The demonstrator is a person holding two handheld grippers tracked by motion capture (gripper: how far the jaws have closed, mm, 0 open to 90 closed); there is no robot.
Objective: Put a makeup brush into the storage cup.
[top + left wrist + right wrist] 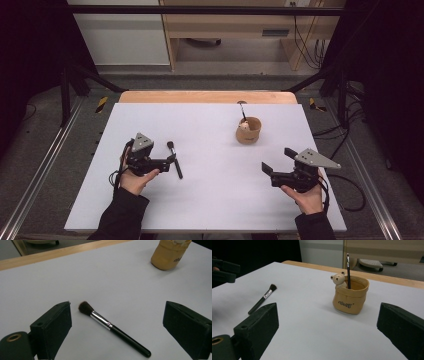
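While both grippers rest low over the white worktop [210, 200], neither has hold of anything. Left gripper [170, 161]: fingers [53, 328] spread wide, with nothing between the pads. The makeup brush [112, 328] lies flat on the worktop just ahead of this gripper, within the span of the open fingers but apart from both; its dark bristle head points toward the far edge and sits near one finger, its black handle runs back toward the person. In the high view the brush [175, 160] lies just beside the left gripper's fingertips.

Right gripper [276, 161]: fingers [259, 325] likewise wide apart and empty, aimed toward the tan pouch-shaped holder [350, 296]. The holder stands upright on the far right half of the worktop, well apart from both grippers. A small bear figure [339, 279] peeks over its rim, and a thin dark brush [348, 270] stands upright inside it.
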